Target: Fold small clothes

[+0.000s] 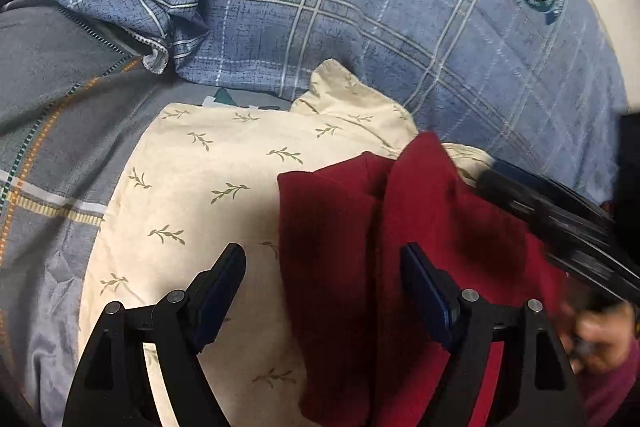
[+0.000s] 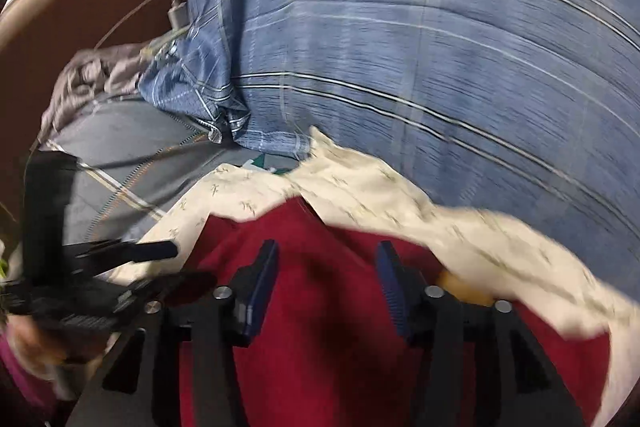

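Red garment [image 1: 420,227], lower centre, lying folded on the cream cloth [image 1: 200,187]. Left gripper [image 1: 324,291] spread wide above it; right gripper [image 2: 326,287] parted, nothing between the pads. Risk: a loose fold may spring open, or a pad drag the cream cloth.

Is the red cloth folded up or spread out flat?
Folded, at least partly. In the left wrist view the red cloth has one layer lapped over another along a crease, lying on the cream leaf-print cloth.
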